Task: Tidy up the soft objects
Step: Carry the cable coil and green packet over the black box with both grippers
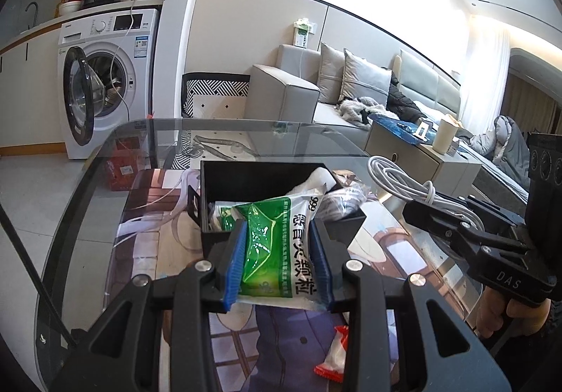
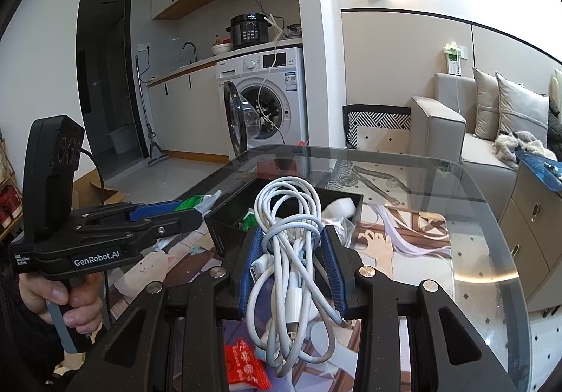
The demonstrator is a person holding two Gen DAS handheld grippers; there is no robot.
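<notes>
My left gripper is shut on a green and white medicine packet, held over the near edge of a black open box on the glass table. The box holds a white soft item and a clear bag. My right gripper is shut on a bundle of white cables, held just in front of the same box. The right gripper with the cables also shows at the right of the left wrist view. The left gripper with the packet shows at the left of the right wrist view.
A red and white snack packet lies on the table near me; it also shows in the right wrist view. The round glass table has a picture mat under it. A washing machine, sofa and side cabinet stand beyond.
</notes>
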